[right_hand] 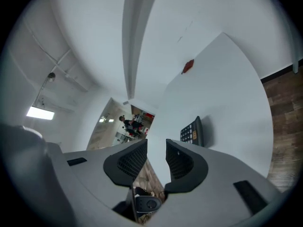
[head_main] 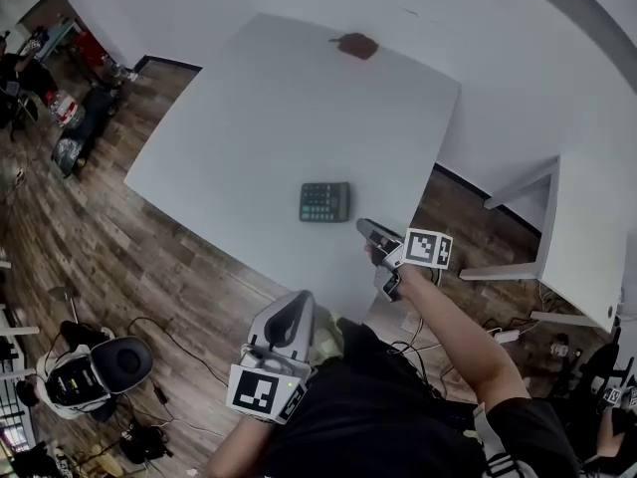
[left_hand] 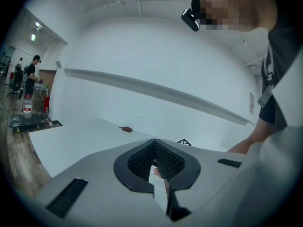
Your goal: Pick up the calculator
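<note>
The dark calculator [head_main: 324, 202] lies flat near the front of the white table [head_main: 249, 118]; in the right gripper view the calculator [right_hand: 194, 131] shows just beyond the right-hand jaw. My right gripper [head_main: 366, 229] hovers at the table's front right edge, a short way from the calculator, pointing at it. Its jaws [right_hand: 156, 150] stand open with nothing between them. My left gripper [head_main: 298, 302] is held low off the table's front edge, close to my body. Its pads [left_hand: 154, 144] meet at the tip and hold nothing.
A small red-brown object [head_main: 355, 45] lies at the table's far side. Another white table [head_main: 587, 237] stands to the right. Cables and a round black-and-white device [head_main: 100, 366] lie on the wooden floor at the left. People stand far off to the left.
</note>
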